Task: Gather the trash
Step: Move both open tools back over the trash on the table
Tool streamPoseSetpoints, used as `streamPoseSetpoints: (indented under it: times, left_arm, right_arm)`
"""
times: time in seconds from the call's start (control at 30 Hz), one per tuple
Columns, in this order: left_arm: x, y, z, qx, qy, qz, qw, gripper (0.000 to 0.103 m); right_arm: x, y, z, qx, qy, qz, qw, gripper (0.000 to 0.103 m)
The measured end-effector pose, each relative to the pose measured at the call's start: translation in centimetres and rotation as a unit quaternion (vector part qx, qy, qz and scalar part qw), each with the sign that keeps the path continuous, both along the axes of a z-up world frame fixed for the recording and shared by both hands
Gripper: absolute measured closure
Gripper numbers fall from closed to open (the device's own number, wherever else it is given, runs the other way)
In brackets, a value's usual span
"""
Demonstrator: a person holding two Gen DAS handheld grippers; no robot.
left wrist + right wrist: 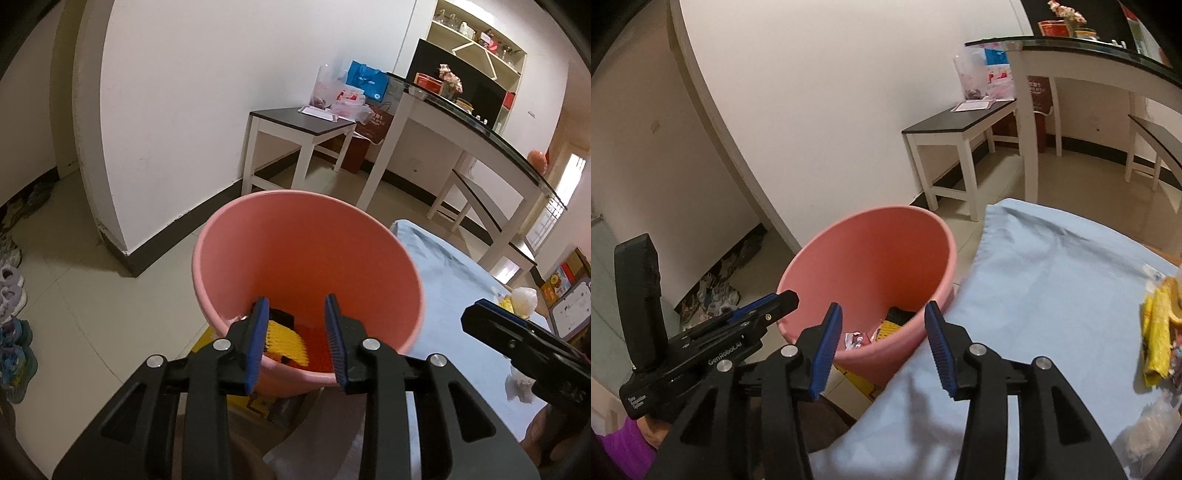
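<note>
The left claw point(297, 334) is hanging over the near rim of the pink bucket point(306, 258), and its blue pads are standing apart with nothing between them. Through the gap, trash point(286, 341) is lying on the bottom of the bucket: a yellow piece, something orange-red and a black piece.

The right claw point(882, 345) is hanging just beside the bucket point(871, 266), above the near edge between the bucket and the desk point(1052, 280). Its pads are also standing wide apart and are gripping nothing. In the right wrist view a small white and red wrapper point(855, 339) is lying inside the bucket, near a yellow scrap and a black one.

The desk is standing to the right of the bucket, touching or almost touching its rim, and a light blue cloth is covering it. More trash is waiting on the cloth, well apart from the bucket: a yellow wrapper point(1156, 343) at the far right edge, and in the left wrist view a white crumpled ball point(524, 301) behind the right claw point(480, 314).

The bucket is standing on the floor point(110, 295), near the white wall corner. A small dark-topped bench point(303, 122) is standing beyond the bucket, against the wall.
</note>
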State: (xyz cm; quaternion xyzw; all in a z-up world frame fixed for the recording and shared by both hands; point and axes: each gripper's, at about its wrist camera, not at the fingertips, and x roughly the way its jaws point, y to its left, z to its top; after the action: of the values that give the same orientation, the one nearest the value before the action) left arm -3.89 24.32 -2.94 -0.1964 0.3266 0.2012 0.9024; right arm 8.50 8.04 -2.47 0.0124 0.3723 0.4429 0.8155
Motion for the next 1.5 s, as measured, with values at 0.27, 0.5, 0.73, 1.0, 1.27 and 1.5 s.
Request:
streamPoseSetpoints:
  times: [0.27, 0.5, 0.73, 1.0, 1.27, 1.5]
  left_arm:
    - [0.3, -2.8, 1.0, 0.01, -0.001, -0.028, 0.9996, 0.072]
    - [1.0, -5.5, 1.5, 0.013, -0.002, -0.055, 0.9984, 0.072]
    - [1.8, -8.4, 1.1, 0.011, 0.005, -0.086, 0.9963, 0.072]
    - [2.3, -11.7, 0.8, 0.022, 0.015, -0.118, 0.9926, 0.072]
    - [3.3, -14.6, 0.6, 0.032, 0.022, -0.153, 0.9875, 0.072]
    - [5.0, -17.1, 0.9, 0.045, 0.026, -0.189, 0.9806, 0.072]
  right_arm:
    - [-0.9, -3.6, 0.6, 0.003, -0.008, -0.03, 1.0, 0.054]
    - [-2.1, -7.4, 1.0, -0.013, -0.041, -0.075, 0.996, 0.054]
    - [-3.0, -11.3, 0.6, -0.031, -0.066, -0.138, 0.988, 0.049]
    - [-4.0, -15.5, -0.2, -0.033, -0.085, -0.169, 0.981, 0.044]
    - [-4.0, -19.6, -0.6, -0.043, -0.086, -0.195, 0.976, 0.043]
    - [-2.8, -24.0, -1.1, -0.034, -0.051, -0.237, 0.97, 0.043]
